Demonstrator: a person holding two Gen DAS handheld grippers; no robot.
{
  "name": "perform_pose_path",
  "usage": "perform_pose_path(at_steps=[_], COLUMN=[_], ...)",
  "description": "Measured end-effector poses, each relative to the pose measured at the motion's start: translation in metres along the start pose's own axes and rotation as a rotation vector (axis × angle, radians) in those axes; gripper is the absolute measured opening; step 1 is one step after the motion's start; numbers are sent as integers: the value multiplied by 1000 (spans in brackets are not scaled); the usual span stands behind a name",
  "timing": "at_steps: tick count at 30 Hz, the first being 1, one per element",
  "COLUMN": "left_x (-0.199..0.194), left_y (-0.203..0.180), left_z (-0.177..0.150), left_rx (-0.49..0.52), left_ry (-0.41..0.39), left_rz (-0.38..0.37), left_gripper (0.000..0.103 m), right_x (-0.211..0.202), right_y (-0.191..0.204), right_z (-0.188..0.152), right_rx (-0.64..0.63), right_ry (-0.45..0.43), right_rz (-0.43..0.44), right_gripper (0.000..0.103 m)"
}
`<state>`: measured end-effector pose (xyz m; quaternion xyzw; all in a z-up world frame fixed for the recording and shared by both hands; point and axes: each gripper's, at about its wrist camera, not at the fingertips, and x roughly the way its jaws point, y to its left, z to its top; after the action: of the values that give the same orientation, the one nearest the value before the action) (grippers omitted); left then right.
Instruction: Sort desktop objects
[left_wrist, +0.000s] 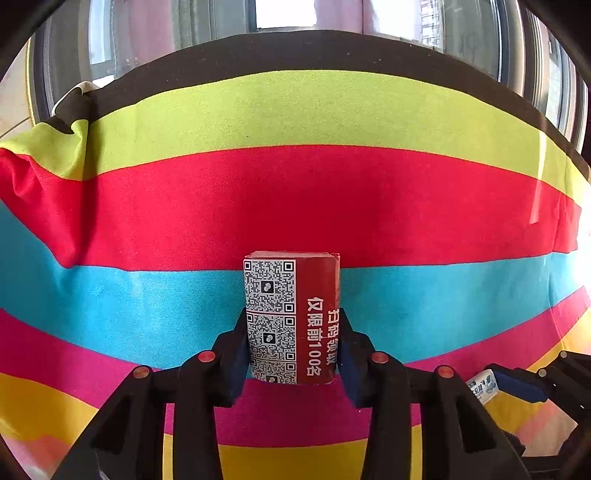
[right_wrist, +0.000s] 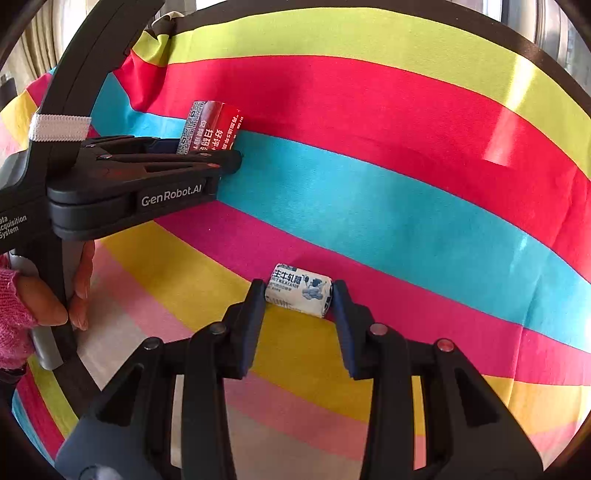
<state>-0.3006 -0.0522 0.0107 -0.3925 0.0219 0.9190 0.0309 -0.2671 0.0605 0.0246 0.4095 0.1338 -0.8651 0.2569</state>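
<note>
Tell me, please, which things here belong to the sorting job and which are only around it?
Job:
- red QR-code packet, clamped in the left gripper
- white milk candy, between the fingers of the right gripper, apparently gripped

Only around:
- striped cloth covering the table
- window behind
- person's hand on the left gripper's handle

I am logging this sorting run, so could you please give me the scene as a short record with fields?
surface: striped multicolour cloth over the table
left gripper: shut on the red rectangular paper pack with QR codes, held above the cloth
right gripper: shut on the small white-and-blue wrapped milk candy, gripped at its two ends
person's hand: pink sleeve, holding the left gripper's handle
background: windows behind the table
</note>
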Motion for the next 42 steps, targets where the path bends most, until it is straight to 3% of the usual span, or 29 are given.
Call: perform_pose_path(at_steps=[6, 13, 22, 29, 37, 42], left_x=[-24, -57, -123, -172, -226, -251], left_y=[8, 11, 13, 25, 44, 51], left_z=[-25, -63, -122, -157, -207, -232], left_rx=[-58, -130, -242, -325, -309, -334], left_ry=[21, 63, 50, 66, 89, 82], left_rz=[-6, 43, 62, 79, 144, 139], left_gripper=[41, 41, 42, 42, 42, 42], right_x=[-5, -16, -21, -15, -65, -97], right_y=[0, 12, 20, -10, 21, 53], right_z=[-2, -10, -9, -12, -57, -90], right_rx=[-10, -15, -53, -59, -129, -181], right_ry=[0, 0, -6, -8, -15, -9], right_rz=[-13, -20, -68, -78, -10, 35], right_gripper=[39, 39, 39, 39, 39, 39])
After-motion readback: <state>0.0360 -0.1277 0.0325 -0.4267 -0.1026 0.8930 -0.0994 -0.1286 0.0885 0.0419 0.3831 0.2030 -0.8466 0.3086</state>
